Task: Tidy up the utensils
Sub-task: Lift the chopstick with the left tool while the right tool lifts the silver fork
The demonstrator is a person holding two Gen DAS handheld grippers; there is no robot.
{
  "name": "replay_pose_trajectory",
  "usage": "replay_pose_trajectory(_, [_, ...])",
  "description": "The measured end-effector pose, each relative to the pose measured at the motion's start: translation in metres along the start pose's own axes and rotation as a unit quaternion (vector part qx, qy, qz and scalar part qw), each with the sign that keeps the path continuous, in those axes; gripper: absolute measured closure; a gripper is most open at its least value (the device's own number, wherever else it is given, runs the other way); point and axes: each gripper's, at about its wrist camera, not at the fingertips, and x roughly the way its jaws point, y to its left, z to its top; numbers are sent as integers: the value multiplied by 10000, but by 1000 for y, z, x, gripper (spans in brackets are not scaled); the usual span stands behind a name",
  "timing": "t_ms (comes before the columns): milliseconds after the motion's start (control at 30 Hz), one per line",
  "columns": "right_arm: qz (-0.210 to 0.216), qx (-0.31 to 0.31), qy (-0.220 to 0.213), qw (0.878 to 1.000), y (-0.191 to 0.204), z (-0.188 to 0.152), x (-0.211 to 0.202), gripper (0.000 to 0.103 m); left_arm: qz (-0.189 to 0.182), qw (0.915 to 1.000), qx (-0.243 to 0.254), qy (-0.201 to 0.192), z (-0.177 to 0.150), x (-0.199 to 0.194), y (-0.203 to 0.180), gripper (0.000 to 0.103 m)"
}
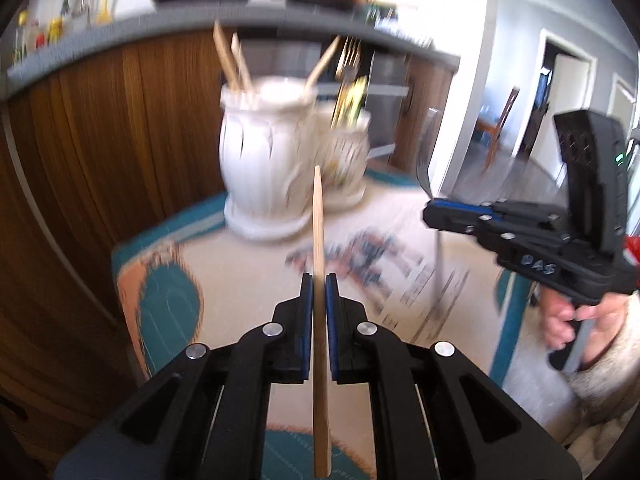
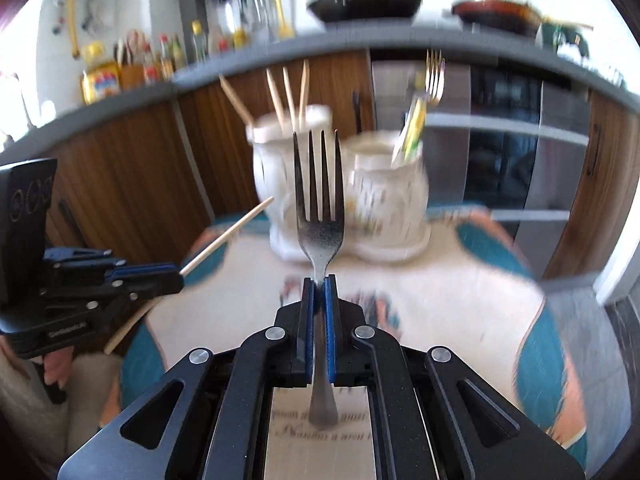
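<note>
your left gripper [image 1: 319,284] is clamped on a wooden chopstick [image 1: 319,216], which runs straight between the blue pads, its thin tip poking out ahead of the jaws and its thicker end trailing back under them. your right gripper [image 2: 319,286] is closed on a steel fork [image 2: 319,196] at the neck, tines up ahead of the jaws, handle running back between them.

the chopstick looks light, stiff and smooth, so you can expect it to pivot in the pads if the tip knocks a rim; a hold nearer its middle, as you have now, seems sound. the fork is likely heavier and slick, with the head as the weighty end; gripping just below it keeps it from swinging.

ahead of both jaws, well apart from them, stand two white ceramic pots: the taller pot [image 1: 264,160] holding chopsticks, the shorter pot [image 1: 346,164] holding forks. both look fragile and may tip, so you should lower each piece in without striking the rims.
</note>
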Motion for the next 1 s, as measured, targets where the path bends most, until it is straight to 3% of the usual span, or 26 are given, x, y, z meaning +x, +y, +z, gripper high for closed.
replay_pose_trajectory(167, [-139, -44, -841, 9964, 0, 22, -14, 97, 67, 9970, -154, -751, 23, -22, 3, 97])
replay_pose_trajectory(267, [-242, -40, -1121, 9934, -3, 39, -13, 97, 113, 9927, -365, -1143, 42, -27, 14, 97])
replay_pose_trajectory(667, [-489, 155, -2184, 9745, -25, 109, -6, 97, -81, 9713, -969, -2171, 125, -1, 45, 97])
replay_pose_trajectory(867, [-439, 365, -2189, 9741, -44, 125, 20, 97, -180, 9572, -1009, -2708, 134, 19, 45, 97])
replay_pose_trajectory(1000, [-401, 409, -2093, 9762, -54, 121, 37, 97, -142, 9536, -933, -2859, 140, 34, 43, 97])
